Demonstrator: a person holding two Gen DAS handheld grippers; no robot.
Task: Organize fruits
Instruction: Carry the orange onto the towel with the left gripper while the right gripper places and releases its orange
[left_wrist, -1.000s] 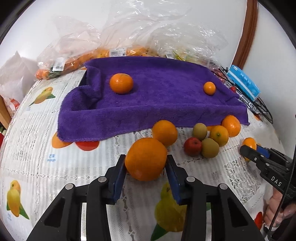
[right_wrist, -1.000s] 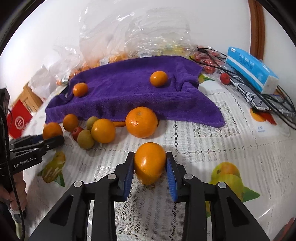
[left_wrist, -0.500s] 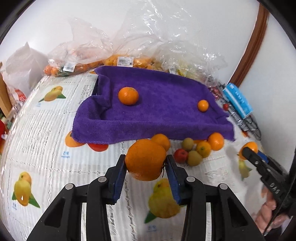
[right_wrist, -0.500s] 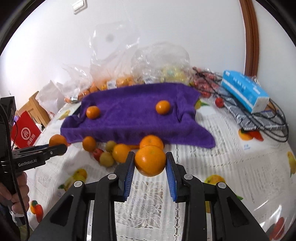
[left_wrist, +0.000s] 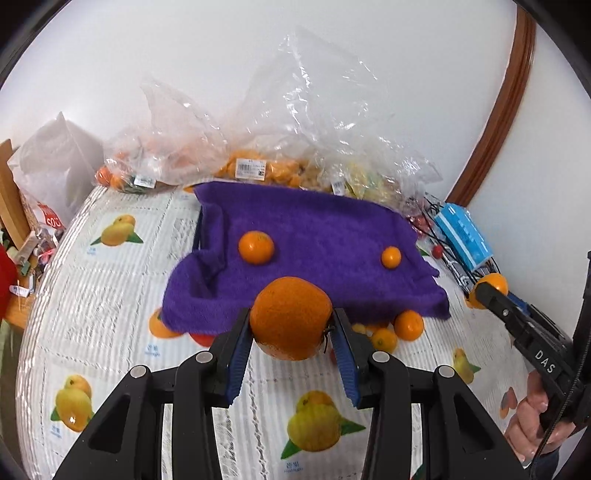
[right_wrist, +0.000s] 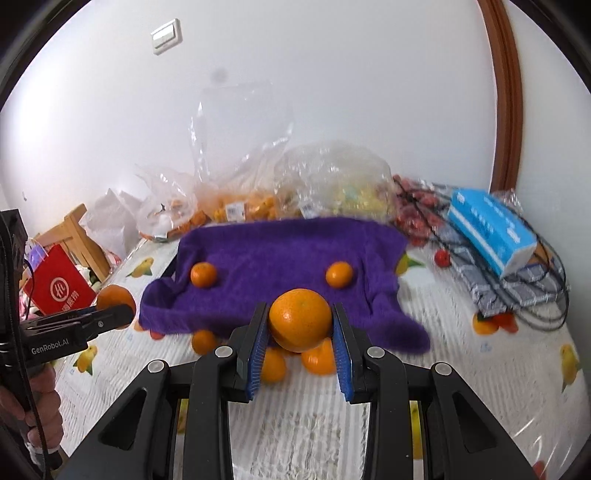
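Note:
My left gripper (left_wrist: 292, 325) is shut on a large orange (left_wrist: 291, 317), held in the air above the table in front of the purple towel (left_wrist: 314, 236). My right gripper (right_wrist: 300, 325) is shut on a smaller orange (right_wrist: 300, 319), also lifted clear of the table. Two small oranges lie on the towel, one to the left (left_wrist: 256, 246) and one to the right (left_wrist: 390, 257). Loose oranges (left_wrist: 408, 325) lie at the towel's front edge, partly hidden behind the held fruit. The right gripper shows at the right edge of the left wrist view, its orange (left_wrist: 493, 284) at the tip.
Clear plastic bags of fruit (left_wrist: 258, 166) stand behind the towel against the wall. A blue tissue pack (right_wrist: 491, 229) lies on a wire rack with cables at the right. A red paper bag (right_wrist: 59, 291) and a wooden chair stand beyond the table's left edge.
Both grippers have risen with their oranges, which left the tablecloth. The towel and loose fruit now look farther below and smaller.

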